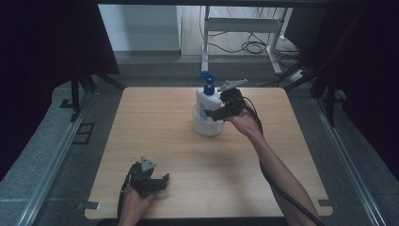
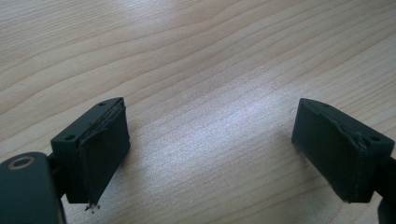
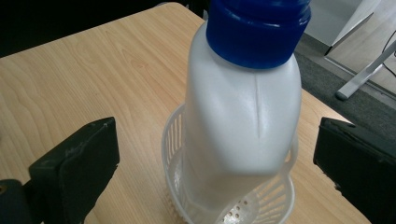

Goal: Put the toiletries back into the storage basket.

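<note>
High view, setting: pale wood-grain worktop (image 1: 155,127) with rounded corners, grey floor around it, and a white metal frame with loose cables beyond the far edge.
Bottle: white plastic pump bottle with a blue top (image 1: 207,104), upright, at the middle of the far half of the worktop; in the right gripper view its blue collar (image 3: 258,29) sits above a smooth white shoulder with a vertical seam.
Basket: small round white plastic basket with slotted walls (image 1: 203,127); the bottle stands inside it, slightly tilted against the rim (image 3: 173,128), with the perforated floor visible in front of the bottle's base.
Right hand-held gripper (image 1: 217,113): held level just right of the bottle, pointing at it; its black jaws are spread wide, one on each side of the bottle and basket, and neither pad touches them.
Left hand-held gripper (image 1: 160,181): low over the near left part of the worktop, well apart from the bottle; in the left gripper view its jaws are spread, with bare wood between them.
Left pad: black lining (image 2: 103,156) frayed and peeling at its lower edge.
</note>
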### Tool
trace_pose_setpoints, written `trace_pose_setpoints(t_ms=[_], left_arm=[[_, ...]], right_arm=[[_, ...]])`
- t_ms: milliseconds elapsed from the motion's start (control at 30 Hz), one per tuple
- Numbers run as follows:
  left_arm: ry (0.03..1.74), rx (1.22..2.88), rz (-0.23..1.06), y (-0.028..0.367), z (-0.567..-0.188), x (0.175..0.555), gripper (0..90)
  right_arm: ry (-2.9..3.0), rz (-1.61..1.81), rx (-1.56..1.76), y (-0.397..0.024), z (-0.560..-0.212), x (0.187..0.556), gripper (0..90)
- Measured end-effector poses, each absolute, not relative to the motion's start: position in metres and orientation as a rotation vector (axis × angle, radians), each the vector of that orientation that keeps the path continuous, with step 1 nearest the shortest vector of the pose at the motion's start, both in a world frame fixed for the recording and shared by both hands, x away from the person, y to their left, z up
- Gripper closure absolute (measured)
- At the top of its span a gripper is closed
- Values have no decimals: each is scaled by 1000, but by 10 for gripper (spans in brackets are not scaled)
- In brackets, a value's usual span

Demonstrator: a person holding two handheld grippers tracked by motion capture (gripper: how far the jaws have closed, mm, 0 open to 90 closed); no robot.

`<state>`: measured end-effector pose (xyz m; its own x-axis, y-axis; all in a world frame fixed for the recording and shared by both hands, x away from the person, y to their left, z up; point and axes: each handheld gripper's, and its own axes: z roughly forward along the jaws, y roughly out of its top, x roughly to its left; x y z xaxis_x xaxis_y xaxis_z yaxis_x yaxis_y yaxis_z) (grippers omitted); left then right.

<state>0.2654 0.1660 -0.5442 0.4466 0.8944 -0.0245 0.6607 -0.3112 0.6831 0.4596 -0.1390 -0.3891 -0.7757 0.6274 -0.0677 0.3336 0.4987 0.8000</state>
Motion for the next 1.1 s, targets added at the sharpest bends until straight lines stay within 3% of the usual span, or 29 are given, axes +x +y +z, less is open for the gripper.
trace_pose_setpoints(t_ms=[1100], left_arm=[[1299, 2074, 484, 166, -544, 265, 109]], right_arm=[[2387, 1160, 820, -170, -390, 423, 0]])
